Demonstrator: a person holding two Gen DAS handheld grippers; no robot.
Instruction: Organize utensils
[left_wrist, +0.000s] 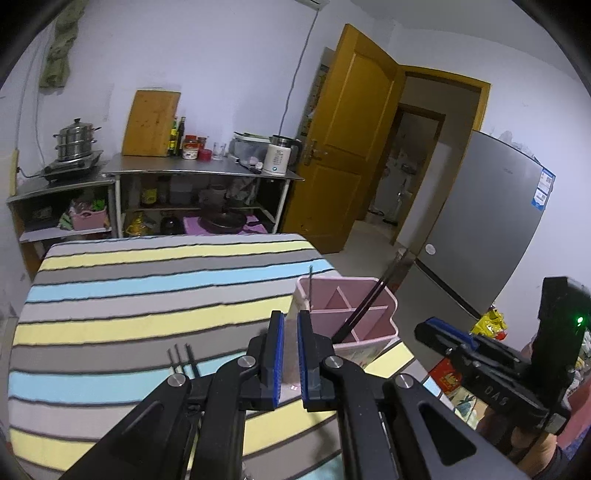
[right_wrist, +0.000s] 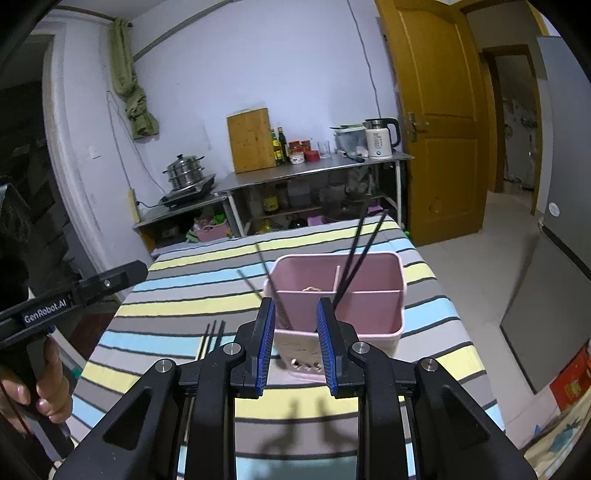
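A pink utensil holder (left_wrist: 351, 280) (right_wrist: 376, 334) with divided compartments stands on the striped tablecloth (left_wrist: 147, 295) (right_wrist: 424, 369) near its right edge. Two black chopsticks (right_wrist: 360, 254) (left_wrist: 369, 306) lean in a right-hand compartment; another thin stick (right_wrist: 271, 280) leans in the left one. Loose black chopsticks (left_wrist: 183, 358) (right_wrist: 213, 334) lie on the cloth, left of the holder. My left gripper (left_wrist: 290, 315) is shut on nothing, just in front of the holder. My right gripper (right_wrist: 295, 306) is open before the holder's front wall, with nothing between its fingers.
A grey fridge (left_wrist: 498, 229) stands right of the table beside an open yellow door (left_wrist: 351, 129). Behind the table, steel shelves (right_wrist: 314, 168) carry a kettle, bottles, a cutting board and a steamer pot. A person's hand (right_wrist: 48, 398) holds the left gripper's handle.
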